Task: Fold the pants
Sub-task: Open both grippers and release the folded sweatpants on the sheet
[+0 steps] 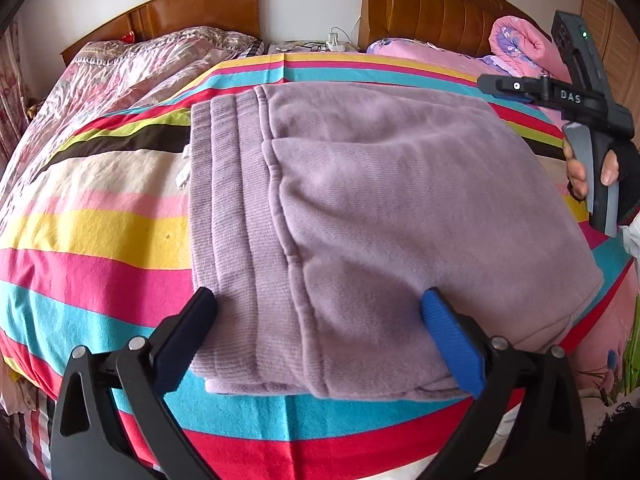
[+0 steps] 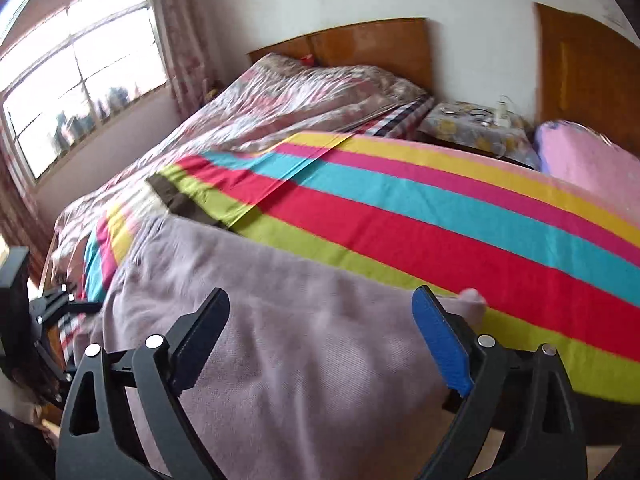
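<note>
The lilac pants [image 1: 360, 208] lie folded into a thick rectangle on the striped bed cover [image 1: 100, 232], ribbed waistband to the left. My left gripper [image 1: 320, 304] is open, its fingers straddling the near edge of the pants, holding nothing. My right gripper [image 1: 492, 84] is seen from the side at the far right, above the pants' far right corner. In the right wrist view the right gripper [image 2: 320, 304] is open over the pants [image 2: 300, 360], which are blurred, on the striped cover [image 2: 440, 220]. The left gripper [image 2: 52, 304] shows at the left edge there.
A second bed with a pink patterned quilt [image 1: 132, 68] lies to the left. A bedside table [image 1: 312, 46] with small items stands between two wooden headboards [image 1: 432, 8]. A rolled pink quilt [image 1: 520, 44] lies at the back right. A window [image 2: 80, 80] is on the left.
</note>
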Action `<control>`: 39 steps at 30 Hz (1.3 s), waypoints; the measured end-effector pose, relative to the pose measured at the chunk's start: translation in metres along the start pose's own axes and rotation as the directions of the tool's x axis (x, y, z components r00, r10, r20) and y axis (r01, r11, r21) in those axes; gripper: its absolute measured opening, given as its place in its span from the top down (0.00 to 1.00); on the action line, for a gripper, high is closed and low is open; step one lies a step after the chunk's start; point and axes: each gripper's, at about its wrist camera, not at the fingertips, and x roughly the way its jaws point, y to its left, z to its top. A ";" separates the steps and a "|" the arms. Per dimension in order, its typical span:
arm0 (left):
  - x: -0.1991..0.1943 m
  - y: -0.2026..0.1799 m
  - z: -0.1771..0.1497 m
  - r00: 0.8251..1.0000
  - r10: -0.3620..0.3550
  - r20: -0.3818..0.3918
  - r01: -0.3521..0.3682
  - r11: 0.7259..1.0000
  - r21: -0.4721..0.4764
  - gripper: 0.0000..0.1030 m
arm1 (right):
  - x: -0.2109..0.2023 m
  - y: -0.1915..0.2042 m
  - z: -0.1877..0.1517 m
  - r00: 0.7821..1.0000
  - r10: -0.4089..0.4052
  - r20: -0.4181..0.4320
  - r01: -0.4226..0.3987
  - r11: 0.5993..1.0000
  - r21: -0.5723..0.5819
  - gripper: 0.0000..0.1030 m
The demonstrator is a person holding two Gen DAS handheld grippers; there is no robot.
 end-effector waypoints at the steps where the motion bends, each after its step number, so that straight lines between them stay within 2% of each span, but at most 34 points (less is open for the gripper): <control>1: 0.000 0.000 0.000 1.000 0.004 -0.001 -0.004 1.000 0.000 0.01 | 0.010 -0.002 0.000 0.999 -0.022 -0.034 0.021 1.000 -0.018 0.13; 2: 0.000 0.000 0.000 1.000 0.008 -0.002 -0.008 1.000 0.001 0.01 | 0.021 -0.008 -0.001 0.993 -0.090 -0.070 0.089 0.996 -0.016 0.13; 4: -0.002 0.000 -0.001 1.000 0.018 0.000 -0.018 1.000 -0.001 0.01 | 0.017 -0.024 0.000 0.968 -0.245 -0.060 0.249 0.966 0.075 0.18; 5: -0.004 0.001 -0.001 1.000 0.029 0.004 -0.029 1.000 -0.004 0.01 | 0.009 -0.027 0.000 0.963 -0.266 -0.041 0.270 0.955 0.121 0.18; 7: -0.013 0.002 -0.002 0.995 0.090 0.031 -0.089 0.996 -0.030 0.01 | -0.032 -0.022 -0.006 0.965 -0.251 0.079 0.227 0.945 0.233 0.17; 9: -0.029 0.004 -0.005 0.985 0.139 0.101 -0.132 0.989 -0.072 0.01 | -0.070 -0.001 -0.021 0.952 -0.250 0.176 0.202 0.946 0.251 0.10; 11: -0.052 0.004 -0.011 0.956 0.205 0.209 -0.184 0.976 -0.114 0.01 | -0.100 0.024 -0.042 0.939 -0.262 0.223 0.209 0.949 0.237 0.09; 14: -0.084 -0.006 -0.021 0.899 0.279 0.338 -0.240 0.959 -0.153 0.01 | -0.146 0.064 -0.084 0.933 -0.274 0.234 0.221 0.948 0.229 0.08; 17: -0.104 -0.021 -0.028 0.854 0.363 0.372 -0.311 0.931 -0.193 0.01 | -0.181 0.103 -0.126 0.926 -0.285 0.247 0.230 0.946 0.231 0.06; 19: -0.117 -0.034 -0.035 0.832 0.376 0.409 -0.319 0.926 -0.202 0.01 | -0.201 0.129 -0.155 0.914 -0.301 0.273 0.244 0.944 0.223 0.05; 21: -0.126 -0.039 -0.039 0.835 0.358 0.417 -0.295 0.932 -0.210 0.01 | -0.209 0.144 -0.167 0.907 -0.314 0.280 0.262 0.942 0.207 0.05; 25: -0.145 -0.058 -0.054 0.861 0.281 0.423 -0.205 0.955 -0.216 0.01 | -0.222 0.159 -0.189 0.915 -0.305 0.264 0.248 0.942 0.227 0.05; 29: -0.154 -0.079 -0.070 0.886 0.233 0.401 -0.167 0.967 -0.194 0.01 | -0.221 0.166 -0.198 0.918 -0.308 0.250 0.251 0.940 0.233 0.05; 33: -0.145 -0.093 -0.073 0.897 0.220 0.384 -0.174 0.973 -0.152 0.01 | -0.221 0.166 -0.198 0.913 -0.325 0.247 0.269 0.934 0.237 0.05; 39: -0.150 -0.093 -0.078 0.880 0.230 0.415 -0.189 0.972 -0.138 0.01 | -0.223 0.174 -0.199 0.903 -0.338 0.265 0.288 0.934 0.210 0.05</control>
